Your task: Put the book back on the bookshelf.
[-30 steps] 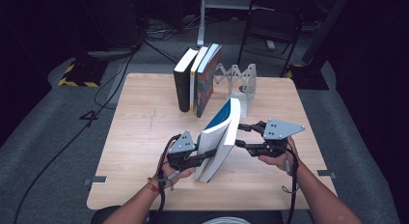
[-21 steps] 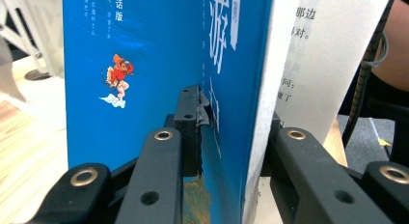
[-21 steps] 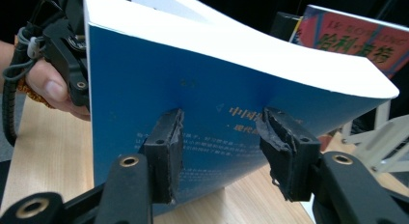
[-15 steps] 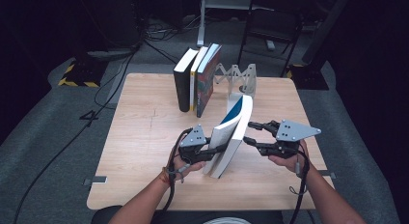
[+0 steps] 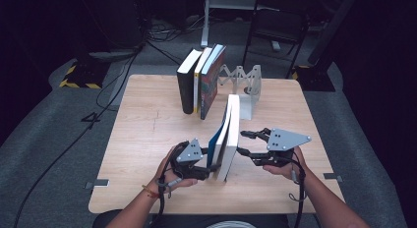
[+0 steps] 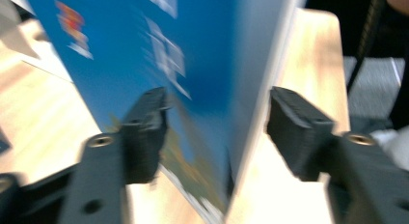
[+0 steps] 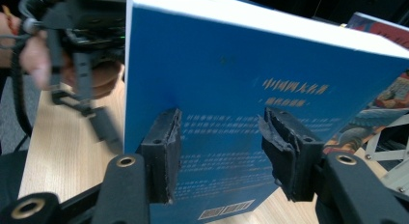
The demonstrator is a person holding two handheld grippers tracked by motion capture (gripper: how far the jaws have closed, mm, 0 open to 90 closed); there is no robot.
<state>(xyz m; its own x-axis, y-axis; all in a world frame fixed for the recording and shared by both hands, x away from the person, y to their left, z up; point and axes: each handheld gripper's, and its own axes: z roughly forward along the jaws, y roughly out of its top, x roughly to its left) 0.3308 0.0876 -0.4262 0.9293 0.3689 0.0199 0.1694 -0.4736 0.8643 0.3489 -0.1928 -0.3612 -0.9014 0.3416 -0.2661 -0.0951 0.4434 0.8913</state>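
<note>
I see the blue book (image 5: 227,139) standing upright on the wooden table (image 5: 137,139), my left gripper (image 5: 209,166) straddling its near edge, jaws spread; right gripper (image 5: 246,143) spread wide just beside its cover

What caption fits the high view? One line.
Two hand-held grippers, left and right, flank an upright blue book on a wooden table.

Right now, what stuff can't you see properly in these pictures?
- Left gripper view: the blue book is blurred, so its cover print can't be read.
- High view: whether the left claw touches the book; too small.
- Right gripper view: the book hides most of the three standing books.
- High view: the standing books hide part of the metal bookend.
</note>
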